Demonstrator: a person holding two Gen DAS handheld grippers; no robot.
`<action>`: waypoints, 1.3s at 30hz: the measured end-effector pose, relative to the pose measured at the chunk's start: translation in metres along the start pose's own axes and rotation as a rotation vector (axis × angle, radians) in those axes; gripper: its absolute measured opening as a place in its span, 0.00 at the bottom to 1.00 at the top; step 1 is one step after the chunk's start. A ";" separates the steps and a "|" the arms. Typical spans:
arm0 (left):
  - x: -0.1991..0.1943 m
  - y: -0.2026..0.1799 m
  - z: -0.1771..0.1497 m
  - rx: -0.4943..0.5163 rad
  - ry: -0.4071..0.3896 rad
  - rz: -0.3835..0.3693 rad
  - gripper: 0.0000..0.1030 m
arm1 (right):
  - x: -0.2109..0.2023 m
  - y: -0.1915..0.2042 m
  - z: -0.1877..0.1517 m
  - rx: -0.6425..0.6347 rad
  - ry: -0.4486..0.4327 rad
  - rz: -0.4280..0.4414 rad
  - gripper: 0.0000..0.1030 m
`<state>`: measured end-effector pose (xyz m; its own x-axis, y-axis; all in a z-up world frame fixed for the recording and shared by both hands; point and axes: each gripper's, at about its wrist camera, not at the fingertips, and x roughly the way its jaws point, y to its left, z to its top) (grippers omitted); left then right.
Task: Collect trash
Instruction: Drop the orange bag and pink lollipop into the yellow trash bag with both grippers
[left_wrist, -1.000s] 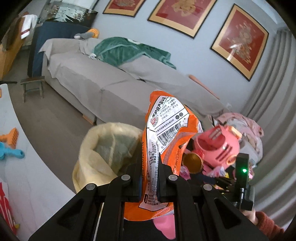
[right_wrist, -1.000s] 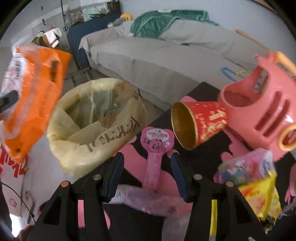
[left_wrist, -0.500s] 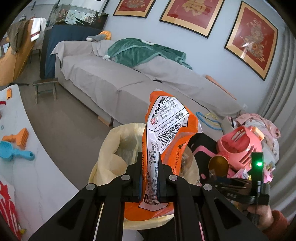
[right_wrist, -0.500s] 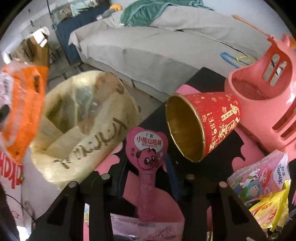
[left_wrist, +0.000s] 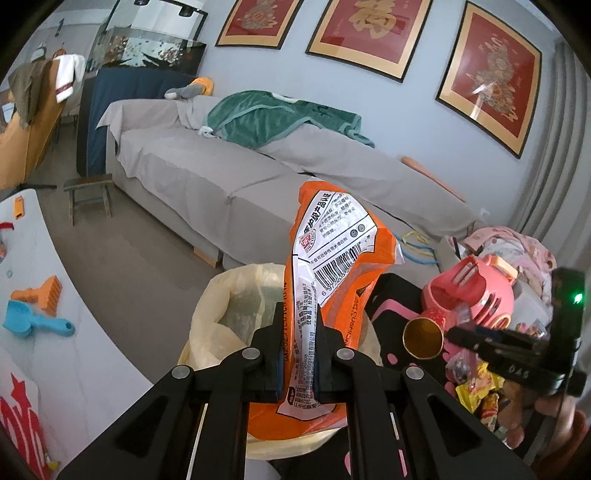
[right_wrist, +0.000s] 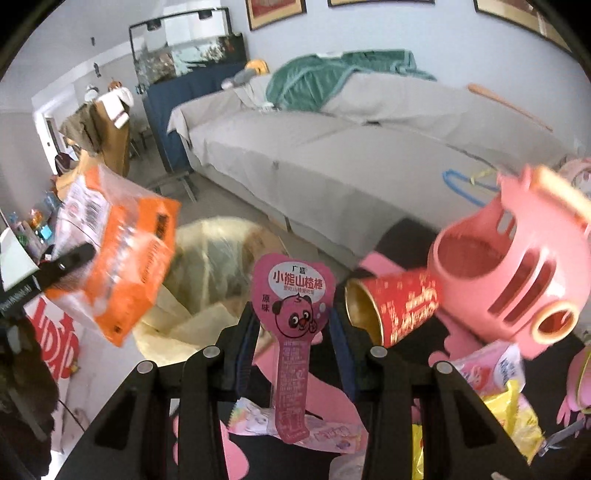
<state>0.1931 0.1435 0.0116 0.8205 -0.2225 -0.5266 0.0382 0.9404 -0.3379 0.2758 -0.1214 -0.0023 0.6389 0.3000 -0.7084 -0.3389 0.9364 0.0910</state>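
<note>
My left gripper is shut on an orange snack bag and holds it above the open yellow trash bag. The orange bag also shows at the left of the right wrist view. My right gripper stands around a pink lollipop-shaped wrapper that stands up between its fingers. The jaws are wide apart and do not touch it, and I cannot tell what holds it up. The trash bag lies behind it.
A red and gold paper cup lies on its side by a pink plastic toy on the black and pink mat. More snack wrappers lie at the right. A grey sofa stands behind.
The left gripper carried the orange bag over the trash bag's mouth. The right gripper moved forward around the pink wrapper, which now stands up between its fingers.
</note>
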 end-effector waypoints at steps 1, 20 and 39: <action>-0.002 -0.001 0.002 0.005 -0.007 0.003 0.10 | -0.003 0.003 0.003 -0.004 -0.012 0.004 0.35; 0.051 0.024 0.010 -0.040 0.109 0.032 0.10 | 0.014 0.055 0.052 -0.068 -0.081 0.141 0.35; 0.073 0.069 0.019 -0.156 0.152 -0.117 0.51 | 0.081 0.065 0.072 -0.030 0.002 0.225 0.35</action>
<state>0.2660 0.1969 -0.0354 0.7197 -0.3751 -0.5842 0.0298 0.8574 -0.5138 0.3549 -0.0237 -0.0034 0.5434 0.5000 -0.6744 -0.4929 0.8403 0.2258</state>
